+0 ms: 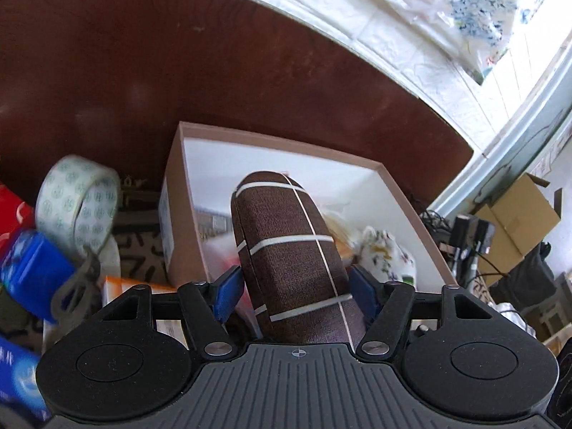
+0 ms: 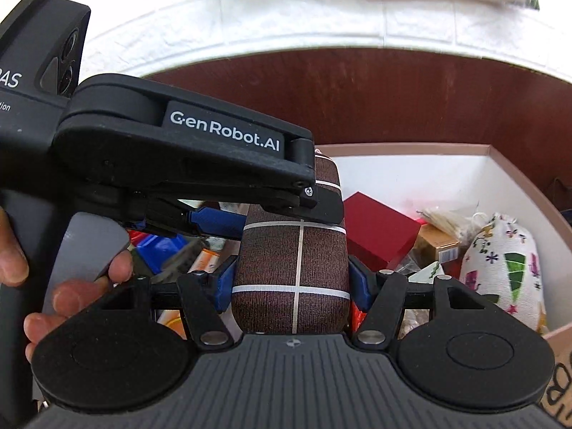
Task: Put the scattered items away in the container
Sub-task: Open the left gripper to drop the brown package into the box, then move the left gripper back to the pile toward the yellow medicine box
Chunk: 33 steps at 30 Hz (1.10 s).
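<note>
Both tools, left [image 1: 295, 291] reading "GenRobot.AI", right [image 2: 290, 280], clamp brown case [image 2: 291, 268] over box [image 2: 500, 164].

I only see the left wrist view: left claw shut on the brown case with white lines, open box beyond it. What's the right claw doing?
Observer: The right claw is shut on the same brown case, at its near end.
Operator: Where does the left one sit relative to it?
Observer: The left claw comes in from the left side and clamps the case farther along, ahead of the right one.
Operator: The case blocks my view into the container. What's behind it?
Observer: A red box lies inside the container, just right of the case.
</note>
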Tool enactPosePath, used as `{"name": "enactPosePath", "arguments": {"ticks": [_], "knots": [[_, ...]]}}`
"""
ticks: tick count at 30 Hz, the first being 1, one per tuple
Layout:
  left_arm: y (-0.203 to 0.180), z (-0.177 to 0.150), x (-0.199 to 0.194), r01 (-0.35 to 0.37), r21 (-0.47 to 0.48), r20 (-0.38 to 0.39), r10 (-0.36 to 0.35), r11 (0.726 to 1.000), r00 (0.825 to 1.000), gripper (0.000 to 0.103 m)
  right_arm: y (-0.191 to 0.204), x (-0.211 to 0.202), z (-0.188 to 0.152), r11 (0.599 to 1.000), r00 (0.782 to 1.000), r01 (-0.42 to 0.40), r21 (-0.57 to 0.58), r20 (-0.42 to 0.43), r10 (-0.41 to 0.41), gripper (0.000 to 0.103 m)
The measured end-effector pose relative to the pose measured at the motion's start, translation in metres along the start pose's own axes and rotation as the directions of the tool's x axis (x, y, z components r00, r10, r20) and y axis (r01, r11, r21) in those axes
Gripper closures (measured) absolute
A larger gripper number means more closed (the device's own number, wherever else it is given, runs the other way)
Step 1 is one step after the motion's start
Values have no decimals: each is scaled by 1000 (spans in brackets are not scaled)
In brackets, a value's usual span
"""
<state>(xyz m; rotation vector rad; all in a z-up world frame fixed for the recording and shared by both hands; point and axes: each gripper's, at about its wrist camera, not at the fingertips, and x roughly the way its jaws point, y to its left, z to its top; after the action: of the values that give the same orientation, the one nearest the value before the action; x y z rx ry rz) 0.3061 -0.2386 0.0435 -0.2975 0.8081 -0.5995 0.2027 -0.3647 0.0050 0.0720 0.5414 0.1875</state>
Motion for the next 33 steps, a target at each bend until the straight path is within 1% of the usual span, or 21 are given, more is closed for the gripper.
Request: {"name": "enactPosePath", "arguments": {"ticks": [1,3,4,5,6,7,8,10,11,13,18,24,26,29,32,33], "knots": [[0,3,2,-8,9,3,8,1000,1000,28,-4,4,2,1000,1000,-3,8,-3,3,36],[2,8,5,-27,10,0,27,1000,1000,23,-8,13,4,999,1000,-14,34,-11,14,36],[3,11,7,-21,1,-12,21,1000,1000,22,-10,19,5,999,1000,-21,46,-23,22,35],[3,12,6,-12,-5,-20,12,1000,1000,19,-13,24,6,997,999,-32,66,-41,34,34],[2,12,4,-5,-4,-16,5,1000,1000,13,-15,28,6,995,998,-36,91,-51,41,31],[-1,11,0,4,7,-1,-4,1000,1000,11,-17,28,5,994,998,-38,106,-46,43,25],[-4,10,-4,3,30,16,-4,1000,1000,6,-19,26,3,994,999,-36,107,-32,40,24],[-10,6,-9,-30,85,48,26,996,999,3,-19,19,0,995,1000,-30,91,-7,31,19],[-13,3,-10,-56,107,53,51,993,997,1,-19,16,-2,996,1000,-24,81,0,24,18],[-16,2,-11,-74,129,46,68,989,997,1,-20,10,-4,998,1000,-5,69,5,4,15],[-14,-1,-19,-73,93,39,70,993,997,1,-23,4,-8,998,1000,16,66,1,-16,10],[-18,-5,-40,-69,93,47,65,993,997,1,-23,-11,-7,997,1000,27,76,8,-28,9],[-20,-10,-51,-64,99,49,59,993,997,1,-9,-13,-2,997,999,33,70,14,-34,9],[-22,-28,-76,-57,98,80,49,994,996,1,0,-32,1,997,998,27,70,46,-30,6],[-22,-61,-105,-52,108,134,37,993,990,1,14,-55,-3,999,996,-1,52,89,-4,3],[-21,-75,-115,-69,100,159,53,993,986,0,20,-61,-6,999,995,-12,39,98,8,3]]}}
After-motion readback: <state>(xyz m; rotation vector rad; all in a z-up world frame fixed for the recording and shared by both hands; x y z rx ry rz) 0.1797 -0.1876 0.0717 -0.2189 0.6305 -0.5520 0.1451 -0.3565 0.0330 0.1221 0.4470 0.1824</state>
